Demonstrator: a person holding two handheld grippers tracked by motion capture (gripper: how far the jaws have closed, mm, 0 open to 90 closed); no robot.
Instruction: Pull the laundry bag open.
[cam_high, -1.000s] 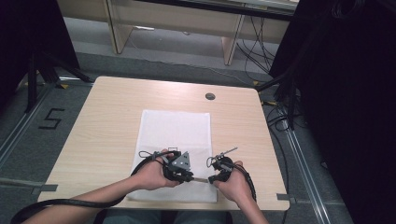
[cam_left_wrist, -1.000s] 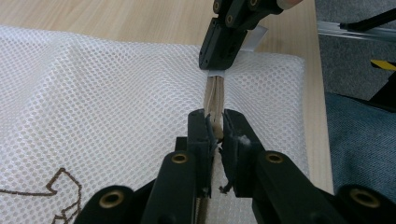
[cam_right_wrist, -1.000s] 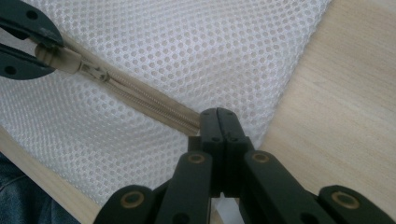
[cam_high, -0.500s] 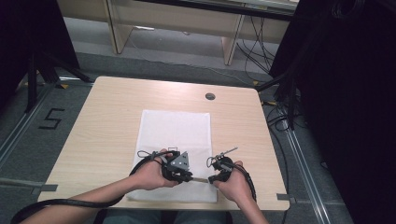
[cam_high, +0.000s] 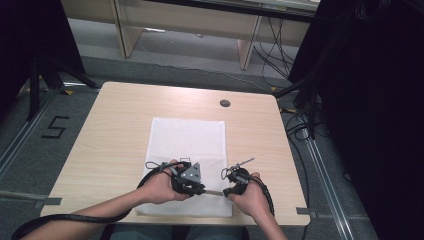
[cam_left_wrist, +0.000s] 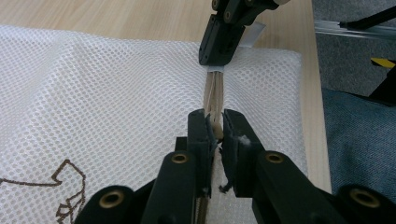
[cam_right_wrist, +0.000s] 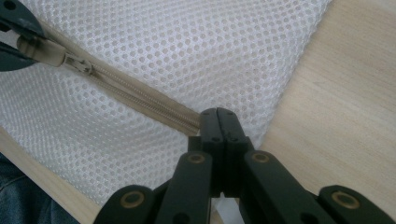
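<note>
A white mesh bag lies flat on the wooden table, with a beige zipper along its near edge. My left gripper is shut on the zipper pull; in the left gripper view its tips pinch it. My right gripper is shut on the zipper's end at the bag's corner; its closed tips sit on the zipper tape. The two grippers face each other, a short stretch of zipper between them. The slider sits close to the left gripper.
A round cable grommet sits at the table's far side. A brown printed mark shows on the bag. Wooden shelving stands beyond the table, dark drapes to the right, and a "5" marking on the floor to the left.
</note>
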